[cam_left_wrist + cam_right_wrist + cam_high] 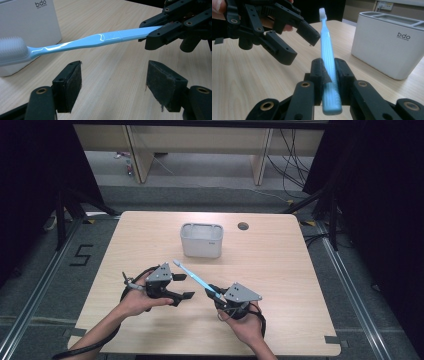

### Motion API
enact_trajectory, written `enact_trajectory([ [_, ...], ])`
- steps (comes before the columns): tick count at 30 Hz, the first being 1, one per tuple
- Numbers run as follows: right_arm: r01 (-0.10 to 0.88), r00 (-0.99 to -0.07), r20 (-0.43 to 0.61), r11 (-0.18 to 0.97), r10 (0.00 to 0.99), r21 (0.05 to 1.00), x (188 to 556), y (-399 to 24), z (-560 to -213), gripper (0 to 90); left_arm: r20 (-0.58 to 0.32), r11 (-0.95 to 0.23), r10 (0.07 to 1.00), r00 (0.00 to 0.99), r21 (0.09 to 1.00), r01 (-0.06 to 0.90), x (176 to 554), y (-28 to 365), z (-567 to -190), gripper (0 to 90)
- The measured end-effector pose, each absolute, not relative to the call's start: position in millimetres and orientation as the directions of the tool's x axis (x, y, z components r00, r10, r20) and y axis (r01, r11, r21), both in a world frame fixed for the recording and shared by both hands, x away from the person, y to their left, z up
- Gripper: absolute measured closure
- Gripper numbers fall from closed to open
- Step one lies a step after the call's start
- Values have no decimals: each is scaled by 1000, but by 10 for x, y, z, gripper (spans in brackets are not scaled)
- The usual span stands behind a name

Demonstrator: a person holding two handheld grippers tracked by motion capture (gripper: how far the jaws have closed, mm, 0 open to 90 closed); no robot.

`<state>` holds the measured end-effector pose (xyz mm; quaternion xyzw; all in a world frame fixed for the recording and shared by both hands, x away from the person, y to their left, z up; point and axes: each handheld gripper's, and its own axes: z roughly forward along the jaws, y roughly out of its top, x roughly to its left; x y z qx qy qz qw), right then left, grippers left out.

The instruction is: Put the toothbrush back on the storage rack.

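My right gripper [328, 71] has its jaws clamped on the handle end of a light blue toothbrush [327, 53], the pads pressing the ribbed grip from both sides while the butt of the handle sticks out toward me. The toothbrush is off the table [280, 270], raised over its middle toward the near edge, and it slants up and away so that its white bristle head points toward the white toothbrush holder [201, 240], which stands on the wood toward the far edge, near the centre line. In the high view the toothbrush [195, 276] runs from my right gripper [216, 295] toward the holder, passing just beside my left gripper [186, 286]. My left gripper [113, 85] has its jaws wide apart with nothing between the pads; the toothbrush [92, 41] crosses above and beyond them without touching. The holder [32, 27] carries the letters "bdo" on its side. A small round hole [243, 226] sits in the table near its far edge, to the right of the holder.
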<state>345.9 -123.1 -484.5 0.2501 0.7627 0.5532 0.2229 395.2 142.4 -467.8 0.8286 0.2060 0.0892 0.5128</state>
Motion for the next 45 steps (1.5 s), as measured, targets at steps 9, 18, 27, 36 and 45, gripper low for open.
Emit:
enact_trajectory([
  [9, 150, -778, -46, 255, 627, 955, 3449, -1215, -4841, 786, -118, -315, 455, 883, 906, 283, 3971, 1448, -4654, 247],
  [18, 135, -776, -50, 244, 628, 961, 3454, -1199, -4826, 786, -154, -264, 467, 871, 915, 304, 3996, 1467, -4627, 243],
  [27, 140, -772, -45, 239, 634, 961, 3442, -1185, -4826, 786, -193, -223, 473, 860, 918, 328, 4022, 1479, -4621, 243],
  [36, 124, -779, -51, 233, 625, 965, 3453, -1179, -4821, 786, -240, -177, 473, 848, 917, 359, 4049, 1497, -4607, 245],
  [45, 136, -770, -42, 228, 637, 964, 3431, -1147, -4814, 785, -283, -129, 480, 831, 914, 386, 4070, 1499, -4589, 247],
])
